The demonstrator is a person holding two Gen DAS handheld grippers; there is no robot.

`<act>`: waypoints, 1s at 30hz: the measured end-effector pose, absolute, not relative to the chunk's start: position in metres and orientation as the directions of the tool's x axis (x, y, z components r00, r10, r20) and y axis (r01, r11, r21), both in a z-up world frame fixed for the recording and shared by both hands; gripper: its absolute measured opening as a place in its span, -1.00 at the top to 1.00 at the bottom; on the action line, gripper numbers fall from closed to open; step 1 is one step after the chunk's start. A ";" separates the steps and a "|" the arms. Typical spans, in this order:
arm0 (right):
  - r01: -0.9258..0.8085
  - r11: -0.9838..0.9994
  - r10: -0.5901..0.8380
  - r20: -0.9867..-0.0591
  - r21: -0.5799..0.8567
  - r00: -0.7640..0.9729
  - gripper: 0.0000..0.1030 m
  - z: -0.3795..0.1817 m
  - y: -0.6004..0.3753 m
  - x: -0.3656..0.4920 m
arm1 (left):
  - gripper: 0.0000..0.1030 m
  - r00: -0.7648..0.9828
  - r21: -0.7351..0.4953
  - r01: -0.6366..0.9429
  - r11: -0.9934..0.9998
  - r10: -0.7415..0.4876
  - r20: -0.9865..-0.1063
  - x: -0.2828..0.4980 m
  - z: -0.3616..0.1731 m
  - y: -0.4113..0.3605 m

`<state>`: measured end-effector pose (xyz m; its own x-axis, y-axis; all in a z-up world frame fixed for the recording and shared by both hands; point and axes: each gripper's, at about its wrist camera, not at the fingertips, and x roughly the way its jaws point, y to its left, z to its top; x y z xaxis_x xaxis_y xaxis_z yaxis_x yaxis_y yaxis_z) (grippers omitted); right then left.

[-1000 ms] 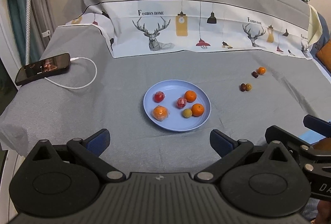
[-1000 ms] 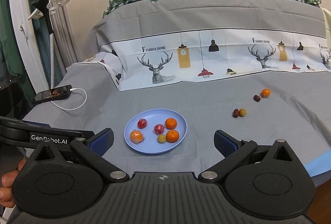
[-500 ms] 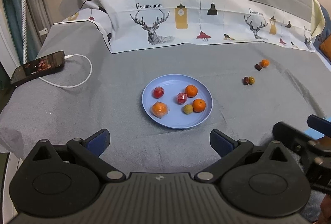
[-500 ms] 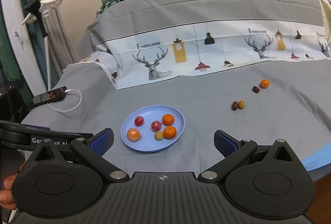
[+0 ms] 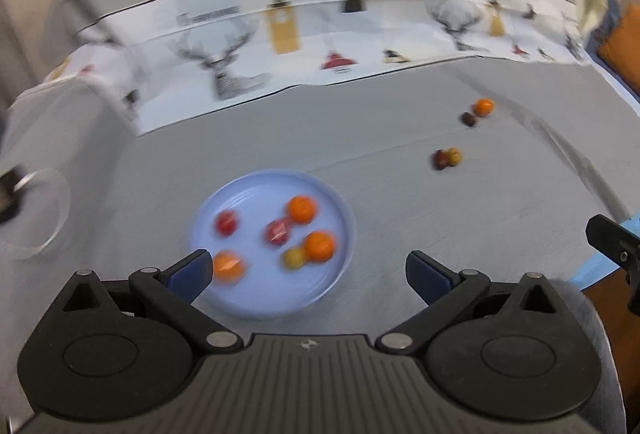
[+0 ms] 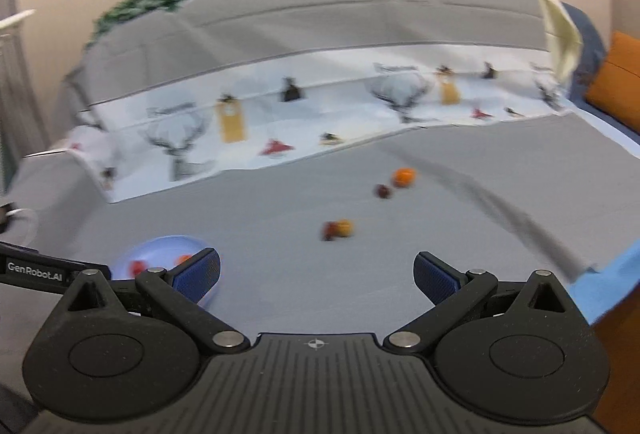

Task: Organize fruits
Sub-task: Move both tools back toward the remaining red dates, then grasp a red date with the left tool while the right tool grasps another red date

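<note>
Six fruits lie on the blue plate (image 5: 340, 193), which sits on the grey sheet (image 5: 380, 193) of the bed: two oranges, two red pieces, a wrapped orange one and a small yellow-green one, all smeared by motion blur. Four more fruits rest loose on the sheet, well apart from the plate toward the right. Nearer is a touching pair (image 5: 447, 157), one dark red and one yellowish; farther back a small orange (image 5: 483, 107) lies just beside a dark berry-like fruit (image 5: 468, 119).

Both grippers are spread wide and grasp nothing. The left gripper (image 5: 308, 272) hovers over the plate's near edge, its left blue pad overlapping the wrapped orange piece in the left wrist view. The right gripper (image 6: 316, 272) faces bare sheet, with the touching pair just ahead of it and the plate half hidden behind its left pad. A white band printed with deer and lamps (image 6: 280, 121) runs across the bedding behind the fruit.
</note>
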<state>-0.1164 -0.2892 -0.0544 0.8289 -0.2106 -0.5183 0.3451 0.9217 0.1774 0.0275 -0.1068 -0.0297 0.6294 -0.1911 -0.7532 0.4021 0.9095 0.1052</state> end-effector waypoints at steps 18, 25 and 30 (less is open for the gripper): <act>0.470 0.874 -0.253 -0.713 0.121 0.654 -0.98 -0.202 -0.452 0.107 | -0.99 0.461 0.136 0.681 0.719 -0.277 -0.843 0.204 -0.183 -0.324; 0.405 0.914 -0.284 -0.673 0.026 0.683 -0.99 -0.235 -0.459 0.190 | -0.55 0.453 0.082 0.681 0.728 -0.331 -0.828 0.224 -0.206 -0.334; 0.377 0.926 -0.295 -0.612 0.006 0.734 0.22 -0.231 -0.445 0.202 | 0.58 0.425 0.014 0.685 0.729 -0.384 -0.819 0.229 -0.196 -0.327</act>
